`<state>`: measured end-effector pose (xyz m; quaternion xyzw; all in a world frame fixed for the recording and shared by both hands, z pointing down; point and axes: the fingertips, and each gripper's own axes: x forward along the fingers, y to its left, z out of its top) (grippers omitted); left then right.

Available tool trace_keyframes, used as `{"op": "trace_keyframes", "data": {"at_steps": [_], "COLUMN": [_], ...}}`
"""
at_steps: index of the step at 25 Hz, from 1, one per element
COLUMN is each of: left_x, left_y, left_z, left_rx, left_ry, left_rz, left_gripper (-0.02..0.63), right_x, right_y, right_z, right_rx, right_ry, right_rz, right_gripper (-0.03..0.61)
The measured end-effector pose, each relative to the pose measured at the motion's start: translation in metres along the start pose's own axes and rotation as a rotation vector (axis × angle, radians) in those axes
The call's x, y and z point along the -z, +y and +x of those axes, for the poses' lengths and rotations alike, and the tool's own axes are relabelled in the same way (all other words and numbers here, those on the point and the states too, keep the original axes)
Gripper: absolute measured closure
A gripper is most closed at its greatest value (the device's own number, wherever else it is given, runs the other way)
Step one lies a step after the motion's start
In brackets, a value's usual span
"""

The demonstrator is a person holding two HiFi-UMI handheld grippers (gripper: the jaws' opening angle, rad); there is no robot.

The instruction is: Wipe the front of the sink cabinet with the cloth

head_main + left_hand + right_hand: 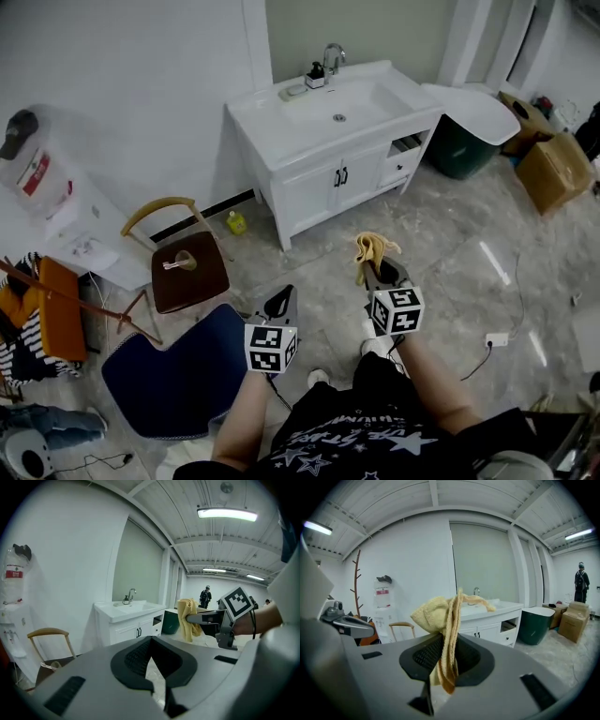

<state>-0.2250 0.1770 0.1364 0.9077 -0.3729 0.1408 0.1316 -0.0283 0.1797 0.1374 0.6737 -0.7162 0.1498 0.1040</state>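
Observation:
A white sink cabinet (328, 183) with two doors and a faucet stands against the far wall, also seen in the left gripper view (126, 625) and the right gripper view (492, 623). My right gripper (373, 267) is shut on a yellow cloth (372, 248), held in the air well short of the cabinet front. The cloth (443, 620) bunches above the jaws and hangs down between them. The cloth (188, 619) also shows in the left gripper view. My left gripper (281, 305) hangs lower left, shut with nothing in it (152, 679).
A wooden chair (183, 258) and a dark blue mat (178, 370) lie to the left. A yellow bottle (235, 222) stands by the cabinet's left leg. A green bin (461, 145) and cardboard boxes (553, 169) sit right. A power strip (496, 339) lies on the floor.

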Motion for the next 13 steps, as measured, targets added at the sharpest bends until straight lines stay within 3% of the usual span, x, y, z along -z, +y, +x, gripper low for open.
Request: {"op": "trace_keyframes", "data": {"at_steps": [5, 13], "left_x": [-0.004, 0.004], "left_y": [-0.034, -0.087], "left_z": [-0.001, -0.011], "left_rx": [0.022, -0.017], "left_ry": [-0.01, 0.006], "left_rz": [0.021, 0.008], "left_gripper": [0.6, 0.6], "right_x": [0.007, 0.024], "right_y": [-0.023, -0.047], "right_z": [-0.032, -0.076], "right_rx": [0.021, -0.033], "right_ry": [-0.013, 0.0], "right_rz": [0.001, 0.011], "right_gripper": [0.499, 0.499]}}
